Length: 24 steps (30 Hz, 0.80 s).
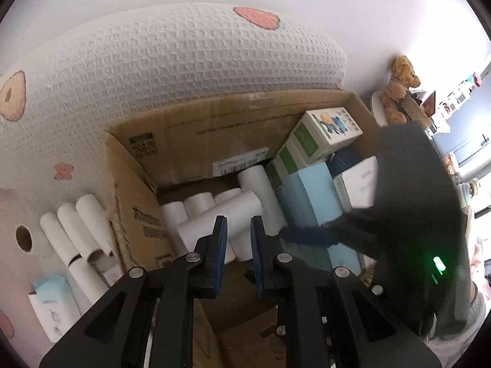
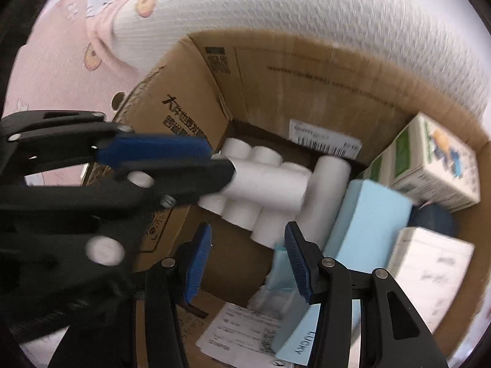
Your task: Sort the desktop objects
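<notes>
Both tilted steeply down into the cardboard box (image 1: 190, 141); left gripper (image 1: 238, 230) jaws narrow, nothing between, white paper rolls (image 1: 227, 211) just beyond the tips; right gripper (image 2: 245, 245) jaws part-open, empty, light blue box (image 2: 368, 214) just beside its right jaw

We see a box (image 1: 196, 128) before a blanket (image 1: 190, 49), with rolls (image 1: 214, 211) lying in its left part and cartons (image 1: 325, 132) stacked at its right; more rolls (image 1: 70, 230) lie outside, left of the box, and a teddy (image 1: 399, 89) sits behind it to the right
</notes>
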### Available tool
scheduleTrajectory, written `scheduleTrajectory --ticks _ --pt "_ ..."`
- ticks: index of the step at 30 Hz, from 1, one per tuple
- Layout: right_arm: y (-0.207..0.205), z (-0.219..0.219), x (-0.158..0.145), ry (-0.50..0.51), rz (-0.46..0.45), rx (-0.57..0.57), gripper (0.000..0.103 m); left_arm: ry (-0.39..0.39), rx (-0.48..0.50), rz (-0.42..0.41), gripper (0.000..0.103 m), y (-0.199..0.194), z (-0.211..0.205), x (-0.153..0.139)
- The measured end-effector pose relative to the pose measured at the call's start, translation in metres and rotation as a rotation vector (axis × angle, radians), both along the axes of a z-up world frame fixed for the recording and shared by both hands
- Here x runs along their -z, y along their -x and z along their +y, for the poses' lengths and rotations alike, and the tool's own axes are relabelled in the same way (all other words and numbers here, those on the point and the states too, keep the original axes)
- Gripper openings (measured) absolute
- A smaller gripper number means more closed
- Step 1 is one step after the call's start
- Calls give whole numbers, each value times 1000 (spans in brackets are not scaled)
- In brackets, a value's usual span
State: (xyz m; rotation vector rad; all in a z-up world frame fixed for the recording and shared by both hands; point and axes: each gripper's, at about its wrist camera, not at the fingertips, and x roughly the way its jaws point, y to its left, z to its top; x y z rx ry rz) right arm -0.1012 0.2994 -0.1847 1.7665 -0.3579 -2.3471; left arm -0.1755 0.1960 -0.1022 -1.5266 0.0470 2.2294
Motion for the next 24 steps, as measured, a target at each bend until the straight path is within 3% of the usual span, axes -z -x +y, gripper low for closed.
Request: scheduleTrajectory --ticks 5,8,11,19,24 --pt "17 12 25 115 -157 114 47 44 30 -6 19 14 -5 3" --pt "26 8 29 20 -167 118 47 23 26 -77 21 27 -7 10" --pt "31 5 30 21 -161 115 47 21 26 -105 22 36 -7 10" --pt "41 15 34 -4 -209 142 40 91 11 -73 26 36 -10 1" --pt "52 18 35 -21 -205 92 40 135 25 -60 26 33 -13 -8"
